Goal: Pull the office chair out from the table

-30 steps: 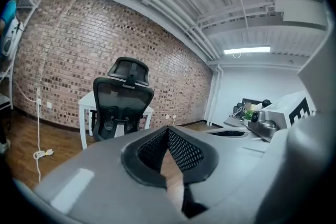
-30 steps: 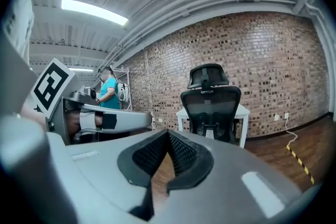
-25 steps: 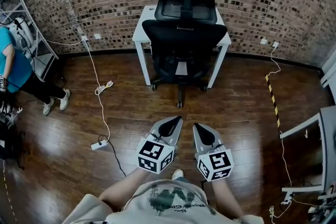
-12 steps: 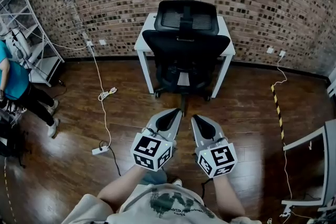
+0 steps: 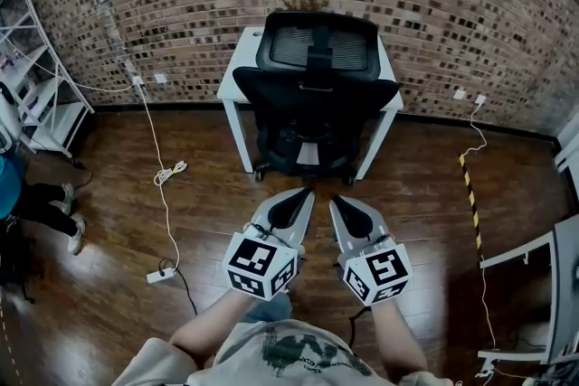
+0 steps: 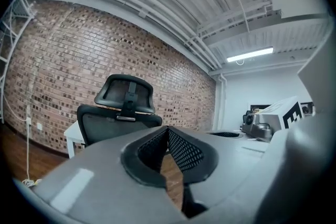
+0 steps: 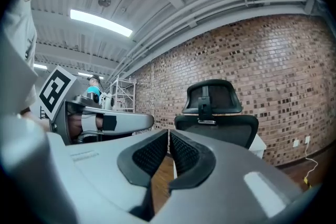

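A black mesh office chair (image 5: 313, 99) is tucked under a small white table (image 5: 237, 70) against the brick wall, its back toward me. The chair (image 6: 119, 113) also shows ahead in the left gripper view and the chair (image 7: 215, 115) in the right gripper view. My left gripper (image 5: 306, 193) and right gripper (image 5: 333, 201) hover side by side over the wooden floor, a short way in front of the chair's base, touching nothing. Both are shut and hold nothing.
A white cable (image 5: 156, 149) runs from the wall to a power strip (image 5: 160, 273) on the floor at left. A white shelf rack (image 5: 41, 77) and a person's legs (image 5: 41, 203) are at far left. Another desk's frame (image 5: 534, 267) stands at right, beside striped floor tape (image 5: 470, 194).
Both grippers and my view have moved forward toward the chair, which now sits closer and larger. The person at left has slid mostly out of the picture.
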A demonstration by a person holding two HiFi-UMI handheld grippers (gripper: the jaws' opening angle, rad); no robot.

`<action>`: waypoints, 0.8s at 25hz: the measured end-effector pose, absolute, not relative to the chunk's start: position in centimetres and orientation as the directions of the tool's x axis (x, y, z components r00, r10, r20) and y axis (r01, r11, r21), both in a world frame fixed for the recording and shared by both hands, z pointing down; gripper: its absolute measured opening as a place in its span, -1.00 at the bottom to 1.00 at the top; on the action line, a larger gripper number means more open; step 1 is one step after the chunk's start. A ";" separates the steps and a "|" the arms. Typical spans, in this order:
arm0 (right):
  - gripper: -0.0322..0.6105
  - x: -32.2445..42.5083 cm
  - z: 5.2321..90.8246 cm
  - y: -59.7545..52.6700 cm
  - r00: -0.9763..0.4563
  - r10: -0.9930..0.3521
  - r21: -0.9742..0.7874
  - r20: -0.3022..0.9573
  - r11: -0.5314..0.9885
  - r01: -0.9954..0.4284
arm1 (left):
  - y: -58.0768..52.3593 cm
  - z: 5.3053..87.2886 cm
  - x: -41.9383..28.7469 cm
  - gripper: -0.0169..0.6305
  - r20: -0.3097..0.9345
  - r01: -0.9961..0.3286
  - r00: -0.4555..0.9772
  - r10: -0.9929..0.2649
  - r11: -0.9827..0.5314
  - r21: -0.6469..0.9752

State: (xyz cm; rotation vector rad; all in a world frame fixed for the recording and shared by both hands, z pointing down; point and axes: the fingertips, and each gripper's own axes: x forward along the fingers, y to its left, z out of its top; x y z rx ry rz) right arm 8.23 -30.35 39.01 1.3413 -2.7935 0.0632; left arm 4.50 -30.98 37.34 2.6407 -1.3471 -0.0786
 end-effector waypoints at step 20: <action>-0.89 4.8 32.0 -47.5 -0.621 -0.784 0.067 0.005 0.620 -0.782 | -47.2 32.8 -1.2 -0.91 -0.042 -0.746 0.644 -0.764 -0.639 0.187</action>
